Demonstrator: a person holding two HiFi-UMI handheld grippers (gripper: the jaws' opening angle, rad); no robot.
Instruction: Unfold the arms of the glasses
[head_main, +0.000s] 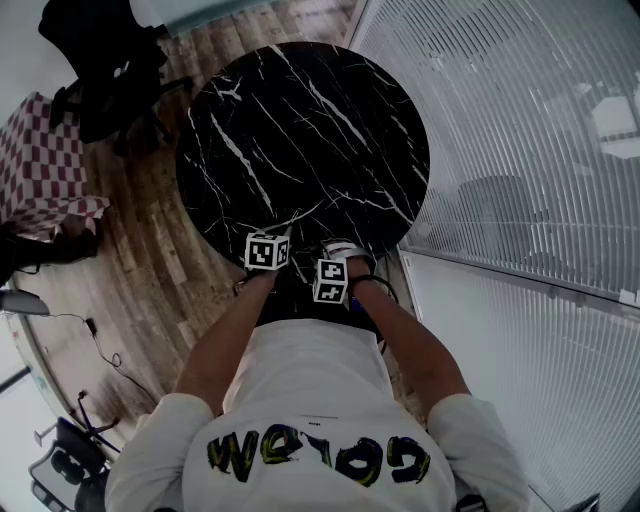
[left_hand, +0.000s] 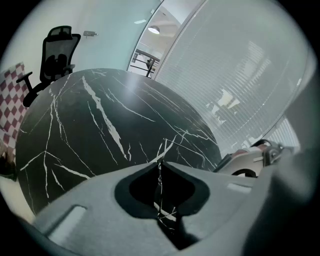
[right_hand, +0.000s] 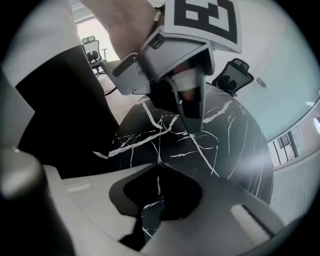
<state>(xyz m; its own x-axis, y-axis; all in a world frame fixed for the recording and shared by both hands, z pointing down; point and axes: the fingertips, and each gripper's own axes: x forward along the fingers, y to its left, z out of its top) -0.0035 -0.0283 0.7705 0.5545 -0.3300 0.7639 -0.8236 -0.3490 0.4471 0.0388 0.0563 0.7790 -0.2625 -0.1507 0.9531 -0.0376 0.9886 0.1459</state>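
Head view: looked down on a round black table (head_main: 300, 130) with white streaks, set on a wood floor (head_main: 150, 270). Showed a black chair (head_main: 100, 70) past the table's far left edge, a red and white checked cloth (head_main: 45, 160) at the left, and a wall of white slats (head_main: 500, 130) along the right. Showed the left gripper (head_main: 272, 240) and the right gripper (head_main: 340, 255) side by side over the table's near edge.

Left gripper view: looked along jaws shut tip to tip, with nothing between them. Showed the dark tabletop behind, the chair and checked cloth far left, and the slats on the right.

Right gripper view: showed jaws pressed together too, and empty, above the near edge. Caught the left gripper just ahead, held by a hand (right_hand: 130, 20) and pointing down at the table.

Could not make out the glasses in any view.
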